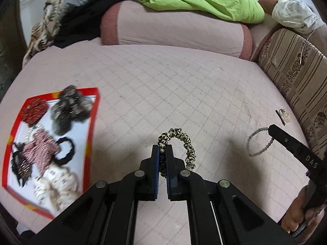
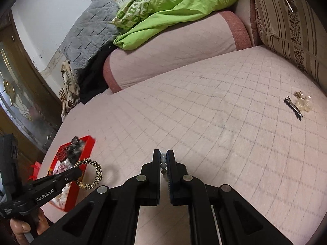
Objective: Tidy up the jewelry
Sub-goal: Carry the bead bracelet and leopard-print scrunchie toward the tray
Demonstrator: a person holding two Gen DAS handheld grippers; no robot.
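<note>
Two grips on my rig, both closed on an item: left gripper (image 1: pixel 162 150) pinches the leopard-print scrunchie (image 1: pixel 183 143) — lifted over the pink quilted bed (image 1: pixel 184 85), just right of the red tray (image 1: pixel 93 122) w/ more scrunchies. Right gripper (image 2: pixel 163 159) clamps the pale beaded bracelet (image 1: pixel 258 140); hair clip (image 2: pixel 293 108) lies apart, near the striped cushion (image 2: pixel 286 26).
</note>
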